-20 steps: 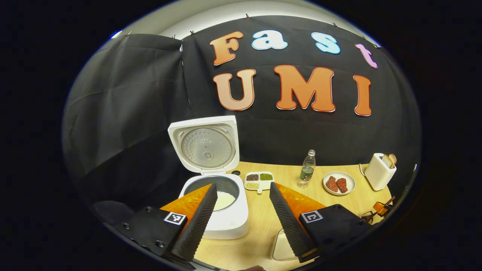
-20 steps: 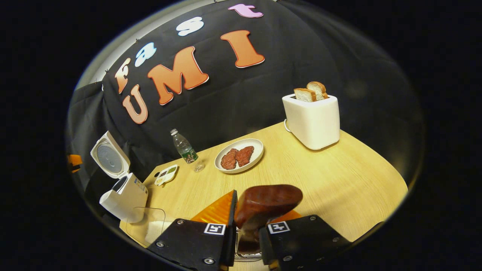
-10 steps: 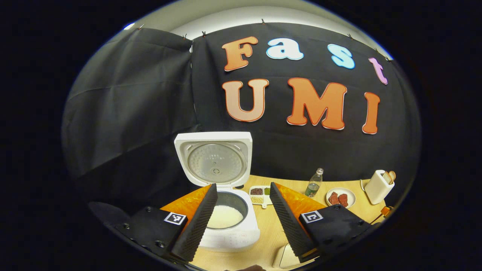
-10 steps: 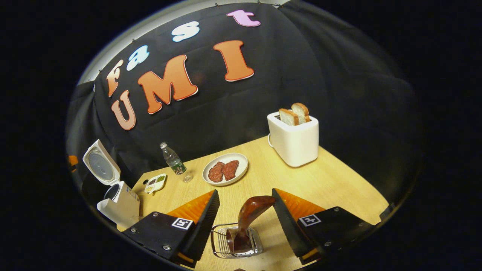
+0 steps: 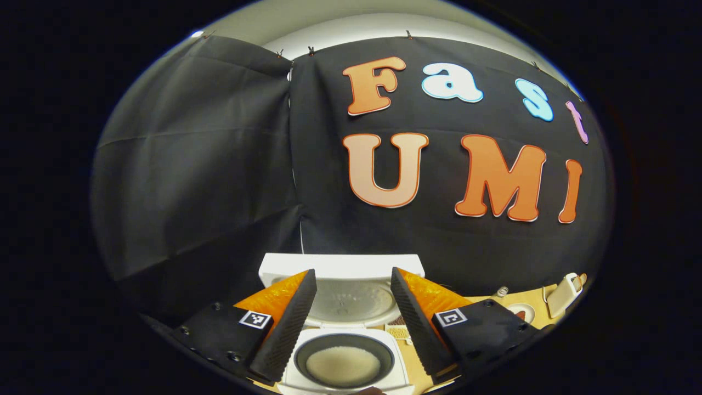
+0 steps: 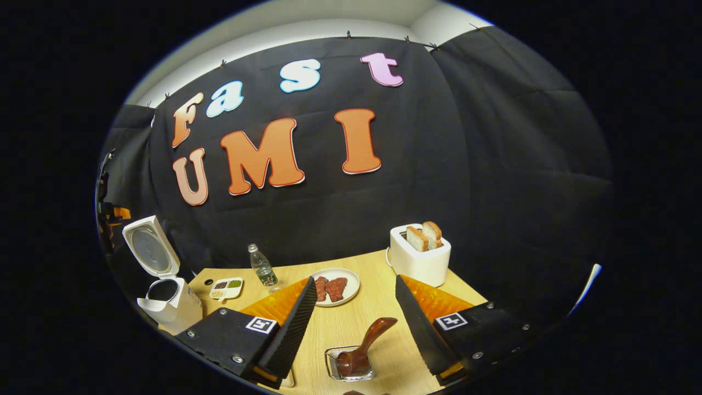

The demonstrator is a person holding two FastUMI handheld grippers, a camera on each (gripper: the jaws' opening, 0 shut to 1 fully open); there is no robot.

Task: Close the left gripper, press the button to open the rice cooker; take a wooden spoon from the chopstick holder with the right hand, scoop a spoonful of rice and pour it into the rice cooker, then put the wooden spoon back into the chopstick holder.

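White rice cooker (image 5: 341,378), dark brown wooden spoon (image 6: 366,346), pale wood-grain table (image 6: 340,323).

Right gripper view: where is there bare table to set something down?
Bare wood lies between the chopstick holder with the wooden spoon and the toaster, in front of the right hand-held gripper. It is crowded along the back: rice cooker, sectioned dish, bottle and plate stand close together.

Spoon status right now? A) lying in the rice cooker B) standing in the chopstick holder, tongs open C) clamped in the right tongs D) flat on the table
B: the wooden spoon stands in the wire chopstick holder, between the spread fingers of the right tongs, untouched.
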